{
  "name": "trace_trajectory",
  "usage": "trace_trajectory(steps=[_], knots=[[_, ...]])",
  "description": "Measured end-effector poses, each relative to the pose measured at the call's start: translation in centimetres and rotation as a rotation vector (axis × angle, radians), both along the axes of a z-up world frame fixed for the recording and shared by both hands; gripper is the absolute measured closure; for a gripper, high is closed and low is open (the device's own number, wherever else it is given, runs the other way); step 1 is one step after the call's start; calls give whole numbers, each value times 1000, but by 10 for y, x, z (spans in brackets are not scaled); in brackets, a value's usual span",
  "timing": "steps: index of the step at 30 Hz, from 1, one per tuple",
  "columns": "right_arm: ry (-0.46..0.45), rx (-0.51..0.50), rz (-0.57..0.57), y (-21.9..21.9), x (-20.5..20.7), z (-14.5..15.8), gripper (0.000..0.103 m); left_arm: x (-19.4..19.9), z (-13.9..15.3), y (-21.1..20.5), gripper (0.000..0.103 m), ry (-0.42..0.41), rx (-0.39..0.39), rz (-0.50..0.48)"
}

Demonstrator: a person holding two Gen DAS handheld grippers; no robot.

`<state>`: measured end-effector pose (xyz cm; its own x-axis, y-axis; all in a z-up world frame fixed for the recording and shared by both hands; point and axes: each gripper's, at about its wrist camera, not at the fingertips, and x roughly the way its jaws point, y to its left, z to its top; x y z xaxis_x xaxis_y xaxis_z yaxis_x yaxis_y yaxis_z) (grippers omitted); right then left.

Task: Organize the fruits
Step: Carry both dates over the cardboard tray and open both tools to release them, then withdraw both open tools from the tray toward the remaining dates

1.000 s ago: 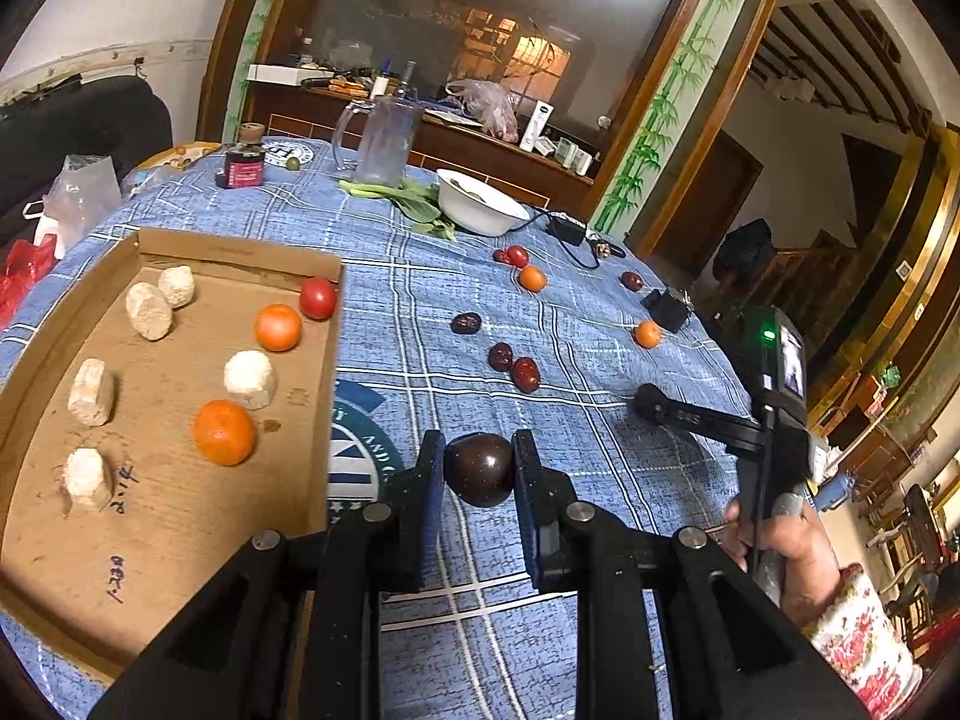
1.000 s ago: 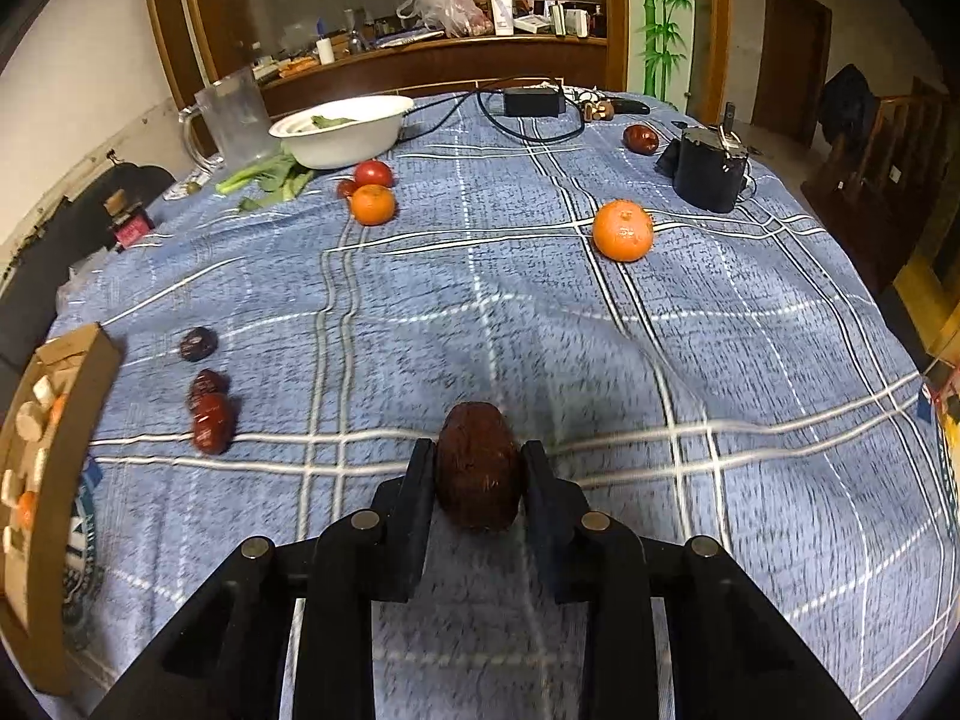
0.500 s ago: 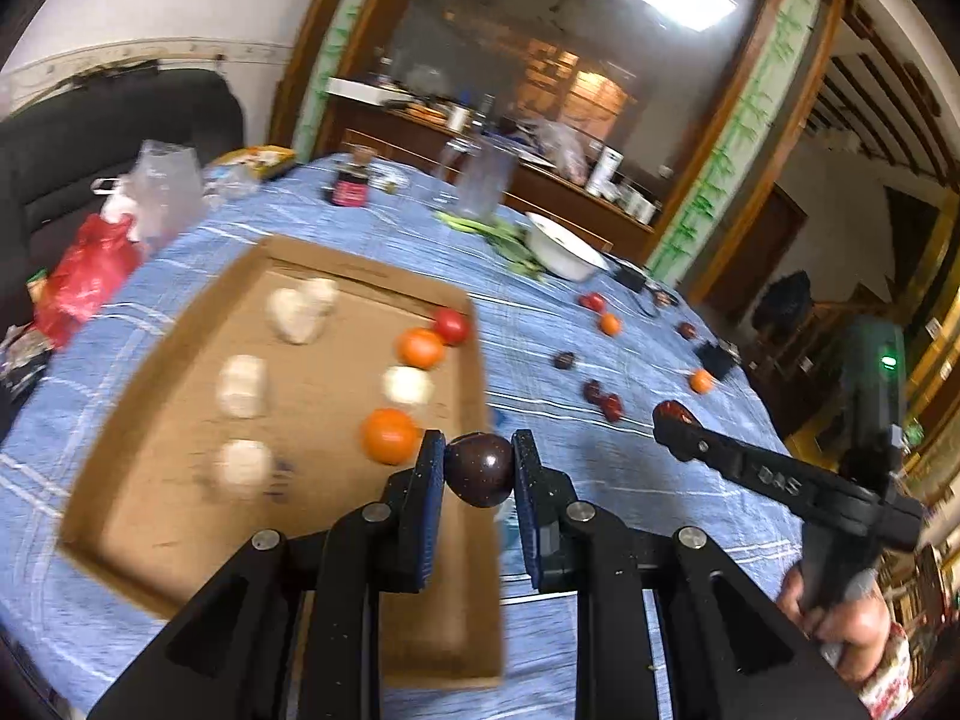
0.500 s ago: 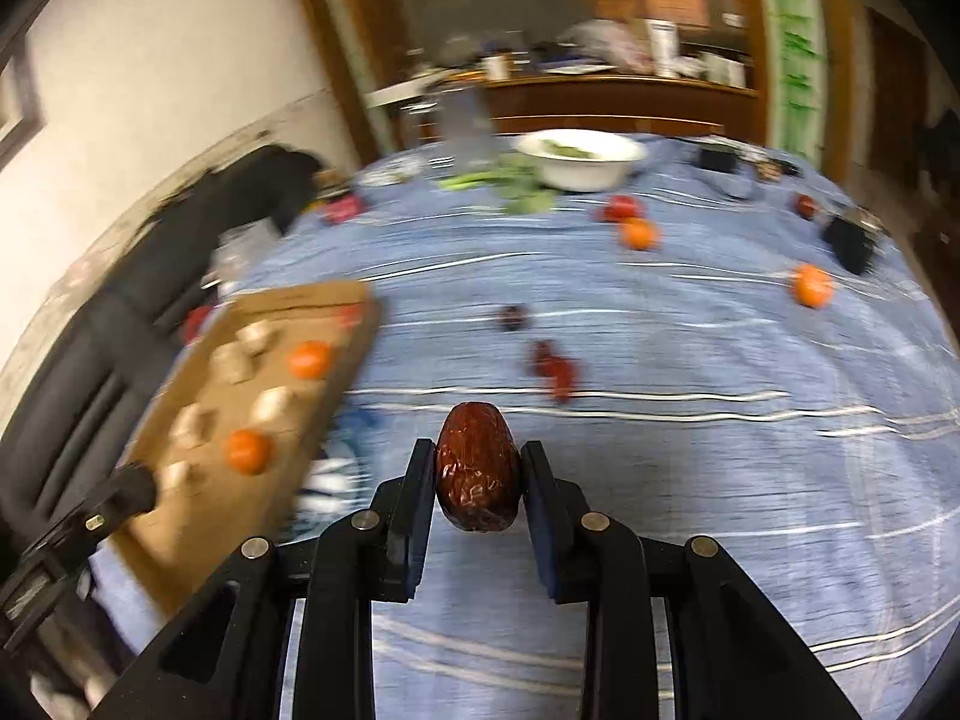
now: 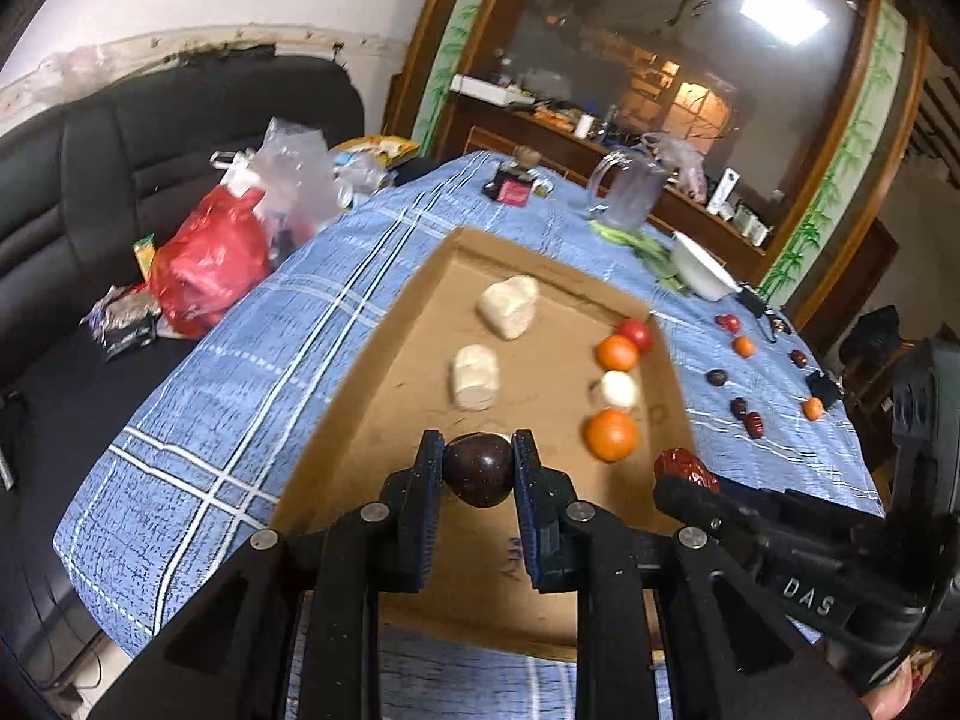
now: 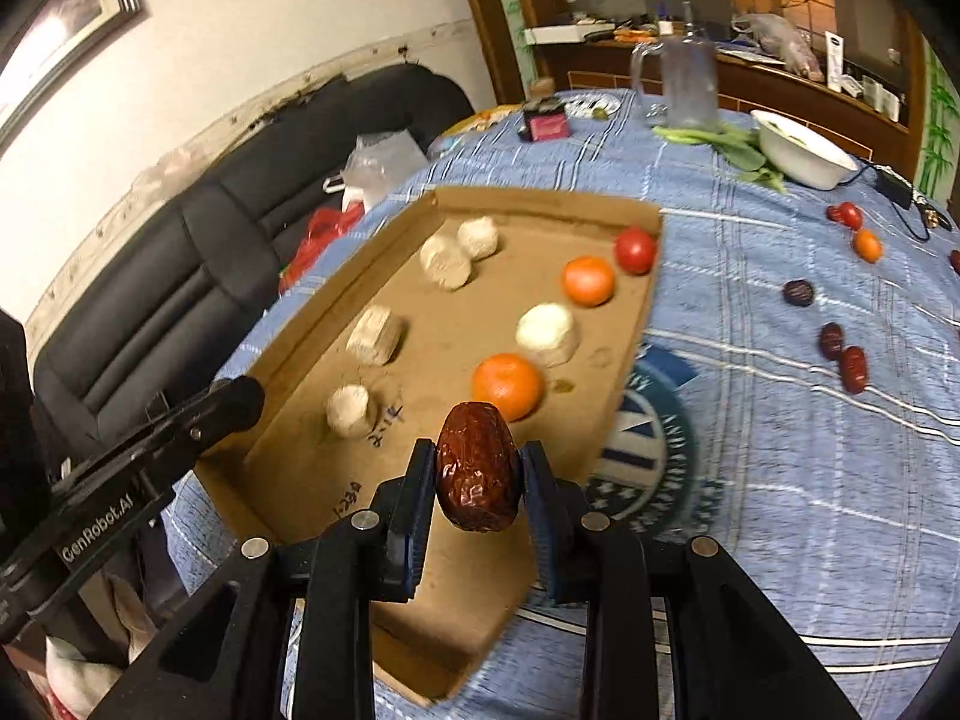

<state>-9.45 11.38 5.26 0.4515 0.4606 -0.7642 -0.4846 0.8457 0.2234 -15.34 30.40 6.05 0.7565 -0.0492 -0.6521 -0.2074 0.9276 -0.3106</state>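
Note:
My left gripper is shut on a smooth dark round fruit and hangs over the near part of the cardboard tray. My right gripper is shut on a wrinkled red date above the tray's near right edge; the same date shows at the right of the left wrist view. In the tray lie two oranges, a red tomato and several pale lumps. More dates, a tomato and a small orange lie on the blue checked cloth.
A white bowl, green leaves, a glass jug and a pink-labelled jar stand at the table's far side. A black sofa with a red bag and plastic bags runs along the left.
Both grippers have swung left from over the open cloth to over the cardboard tray, each still holding its fruit. The right gripper has come close beside the left.

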Motion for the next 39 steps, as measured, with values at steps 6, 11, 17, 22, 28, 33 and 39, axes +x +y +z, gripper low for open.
trace_trajectory(steps=[6,11,17,22,28,33,39], knots=[[7,-31,13,16,3,-15,72,5,-12,3,82,29,14,10],[-9,-64,27,25,4,-24,71,4,-11,3,71,23,42,24],[-27,-83,35,32,2,-29,71,1,-7,10,53,7,29,45],[-39,-80,39,32,-2,-28,60,-2,-2,13,41,-7,7,53],[-79,-61,25,23,-13,-17,58,-8,7,11,36,-18,10,61],[-126,-15,-39,-1,-25,-1,48,-14,19,-4,27,-37,79,63],[-180,11,-128,-33,-37,15,40,-17,32,-40,20,-36,219,43]])
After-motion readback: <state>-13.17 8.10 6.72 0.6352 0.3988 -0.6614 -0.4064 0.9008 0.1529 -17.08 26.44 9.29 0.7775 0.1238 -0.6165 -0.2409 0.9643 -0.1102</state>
